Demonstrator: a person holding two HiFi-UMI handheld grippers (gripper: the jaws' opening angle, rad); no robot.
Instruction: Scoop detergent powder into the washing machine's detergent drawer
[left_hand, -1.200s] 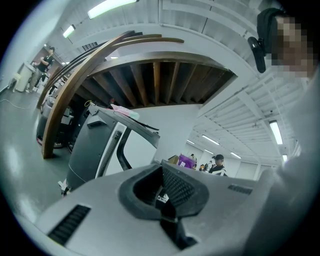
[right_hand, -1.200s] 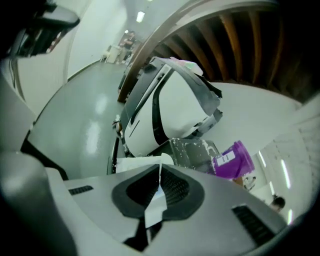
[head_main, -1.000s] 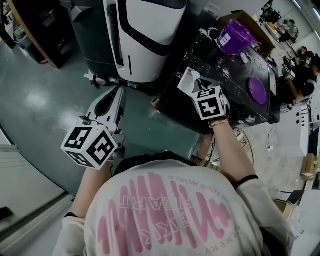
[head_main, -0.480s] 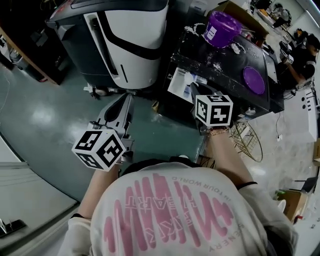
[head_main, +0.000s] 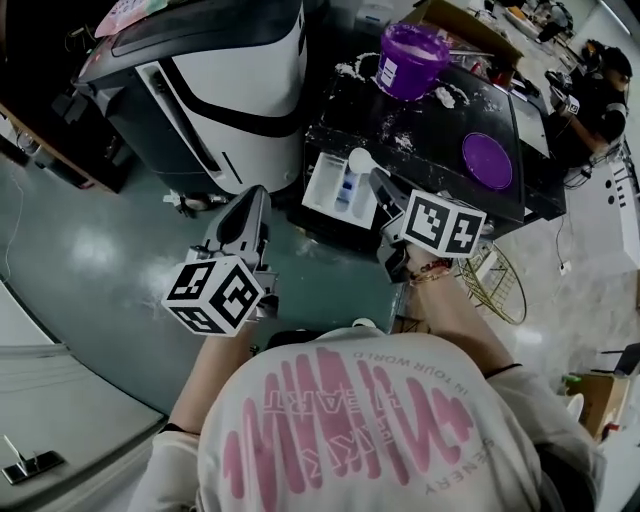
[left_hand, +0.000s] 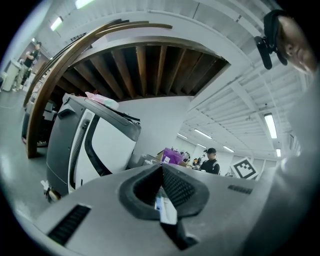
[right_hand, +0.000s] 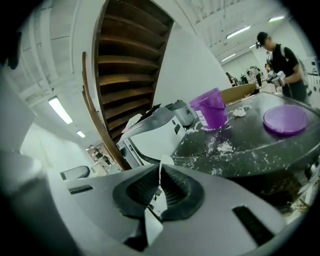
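Over the open drawer (head_main: 320, 187) at the black table's (head_main: 450, 120) near edge, the right gripper (head_main: 378, 182) tilts slightly down. Its jaws are clamped on a white scoop's (head_main: 360, 160) thin handle, the bowl above the drawer. The left gripper (head_main: 252, 200) points level over open floor (head_main: 90, 230) beside the washer (head_main: 240, 70), jaws closed and empty. Whether the bowl carries powder is unclear. The person's torso hides the nearer floor.
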